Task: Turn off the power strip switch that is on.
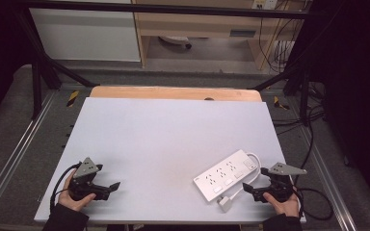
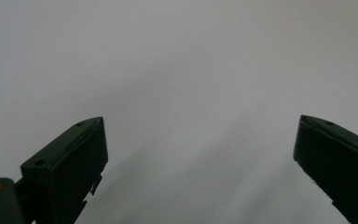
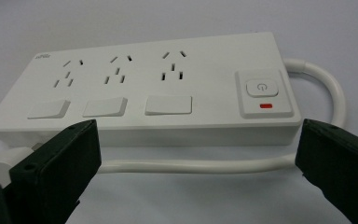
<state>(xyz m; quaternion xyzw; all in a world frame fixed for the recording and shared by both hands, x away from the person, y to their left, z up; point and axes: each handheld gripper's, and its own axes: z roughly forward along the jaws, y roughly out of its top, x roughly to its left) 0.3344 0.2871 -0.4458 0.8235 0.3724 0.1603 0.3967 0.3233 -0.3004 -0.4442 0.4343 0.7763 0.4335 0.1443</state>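
The power strip [image 3: 144, 88] carries the few marks that show. A small grey brand word sits at its top corner beyond the left jaw in the right gripper view, too small to read. Its square button [image 3: 260, 87], beyond the right jaw, bears a power sign, a broken circle with a short stroke. A red bar mark [image 3: 265, 106] lies just under that button. No numbers can be read.

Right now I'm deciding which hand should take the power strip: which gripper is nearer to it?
Right. The right gripper sits just beside the power strip, jaws open toward it. The left gripper rests far across the table, over bare surface.
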